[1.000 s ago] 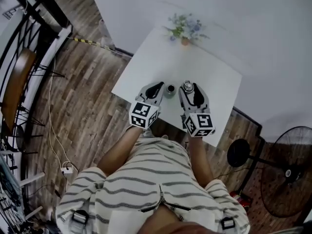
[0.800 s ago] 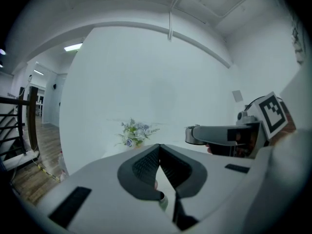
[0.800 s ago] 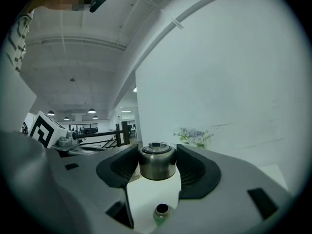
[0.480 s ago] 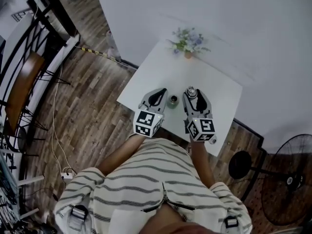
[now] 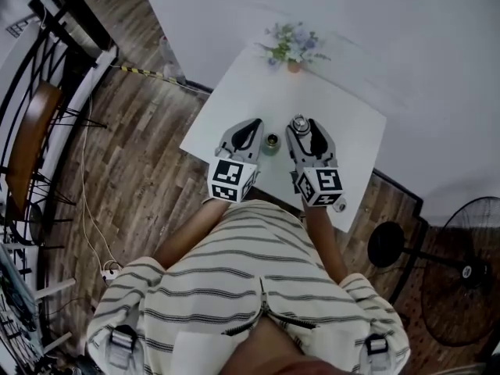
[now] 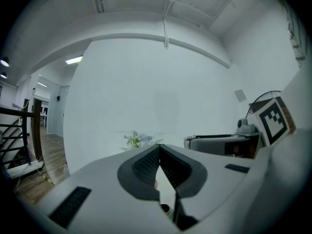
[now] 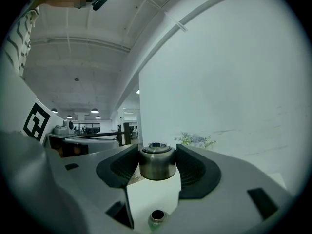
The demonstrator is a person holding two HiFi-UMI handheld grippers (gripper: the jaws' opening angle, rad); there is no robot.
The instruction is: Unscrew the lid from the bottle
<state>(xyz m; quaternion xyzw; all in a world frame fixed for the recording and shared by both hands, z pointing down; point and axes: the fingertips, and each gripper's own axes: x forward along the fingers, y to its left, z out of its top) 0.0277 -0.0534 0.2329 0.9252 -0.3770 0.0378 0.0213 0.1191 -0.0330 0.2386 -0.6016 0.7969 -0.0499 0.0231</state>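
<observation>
A small metal bottle (image 5: 270, 141) stands with its mouth open on the white table (image 5: 351, 123), between my two grippers. It also shows low down as the bottle (image 7: 157, 217) in the right gripper view and as the bottle (image 6: 165, 208) in the left gripper view. My right gripper (image 5: 301, 125) is shut on the round metal lid (image 7: 157, 163), held above the table just right of the bottle. Just left of the bottle, my left gripper (image 5: 250, 126) is shut with nothing in it; its pads (image 6: 146, 165) meet.
A small pot of flowers (image 5: 293, 48) stands at the table's far edge by the white wall. Wooden floor, a chair (image 5: 27, 143) and railings lie to the left. A standing fan (image 5: 461, 272) is at the right.
My left gripper has risen a little beside the bottle, still shut. The right gripper keeps the lid in about the same place.
</observation>
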